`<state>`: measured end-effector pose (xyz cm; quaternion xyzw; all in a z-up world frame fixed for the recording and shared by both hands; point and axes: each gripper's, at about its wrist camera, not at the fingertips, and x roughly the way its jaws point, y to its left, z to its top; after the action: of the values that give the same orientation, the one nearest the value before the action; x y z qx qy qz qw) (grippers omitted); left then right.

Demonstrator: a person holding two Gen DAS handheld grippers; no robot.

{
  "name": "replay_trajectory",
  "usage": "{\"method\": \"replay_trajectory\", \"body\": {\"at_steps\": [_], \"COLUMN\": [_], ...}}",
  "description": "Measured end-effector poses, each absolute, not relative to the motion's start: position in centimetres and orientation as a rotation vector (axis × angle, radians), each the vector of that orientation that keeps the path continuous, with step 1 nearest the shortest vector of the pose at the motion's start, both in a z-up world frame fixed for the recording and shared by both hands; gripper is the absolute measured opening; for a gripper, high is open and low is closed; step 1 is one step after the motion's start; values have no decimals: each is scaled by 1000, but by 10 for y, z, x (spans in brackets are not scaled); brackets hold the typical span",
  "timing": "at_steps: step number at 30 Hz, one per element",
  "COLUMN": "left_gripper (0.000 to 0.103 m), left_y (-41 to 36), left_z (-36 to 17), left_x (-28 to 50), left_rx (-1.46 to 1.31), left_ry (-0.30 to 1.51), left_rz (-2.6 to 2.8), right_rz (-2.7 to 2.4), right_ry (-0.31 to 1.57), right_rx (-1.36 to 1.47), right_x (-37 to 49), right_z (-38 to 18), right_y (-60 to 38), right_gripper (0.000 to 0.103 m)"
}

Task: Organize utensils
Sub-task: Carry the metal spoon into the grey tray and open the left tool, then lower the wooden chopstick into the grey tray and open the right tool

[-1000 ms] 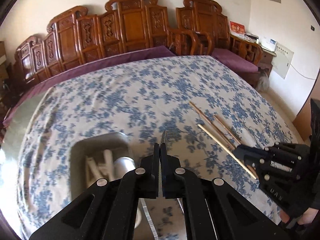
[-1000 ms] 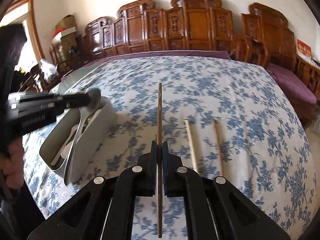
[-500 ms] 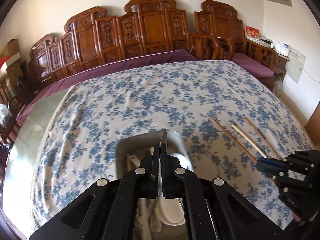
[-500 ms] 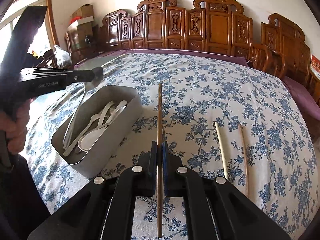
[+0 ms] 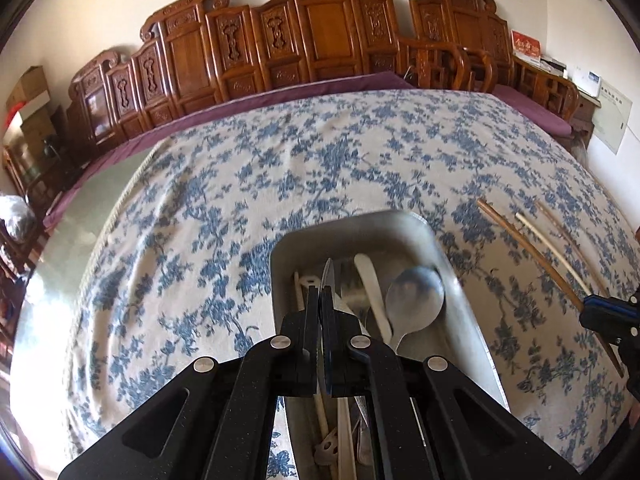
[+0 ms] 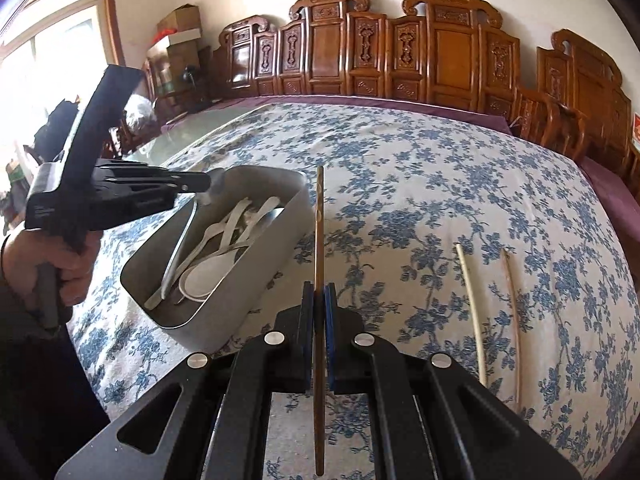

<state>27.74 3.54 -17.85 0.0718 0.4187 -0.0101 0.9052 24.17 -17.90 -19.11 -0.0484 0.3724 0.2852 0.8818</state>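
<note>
A grey metal box [image 5: 464,280] [image 6: 256,276] on the blue-flowered tablecloth holds a metal spoon [image 5: 414,296] and several white utensils [image 6: 224,248]. My left gripper [image 5: 321,300] is shut on a metal spoon whose thin edge [image 5: 327,272] sticks out above the box; in the right wrist view its bowl [image 6: 218,184] hangs over the box's far end. My right gripper [image 6: 319,300] is shut on a brown chopstick [image 6: 319,220] held upright to the right of the box. Two chopsticks [image 6: 472,312] [image 5: 554,248] lie on the cloth further right.
The table [image 5: 80,216] has a bare glass strip at its left edge. Carved wooden chairs [image 5: 320,28] with purple cushions line the far side. Boxes [image 6: 176,40] stand by the window at the left.
My left gripper has moved right with the spoon until it is over the box. My right gripper has stayed shut on the chopstick and has shifted little.
</note>
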Motion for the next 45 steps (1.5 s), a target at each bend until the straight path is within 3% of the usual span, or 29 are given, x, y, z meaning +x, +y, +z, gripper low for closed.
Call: {"method": "replay_trajectory", "body": {"at_steps": [16, 45], "left_gripper": [1, 2], "left_y": [40, 87], "left_z": [-192, -161], "left_x": [283, 267], "left_rx": [89, 9], "left_ry": [897, 807], "left_rz": [-45, 34], "right_rz": [602, 664], "right_ry": [795, 849], "right_rx": [-101, 75], "right_x": [238, 254], "right_z": [-195, -194], "right_y": [-164, -90], "right_gripper": [6, 6]}}
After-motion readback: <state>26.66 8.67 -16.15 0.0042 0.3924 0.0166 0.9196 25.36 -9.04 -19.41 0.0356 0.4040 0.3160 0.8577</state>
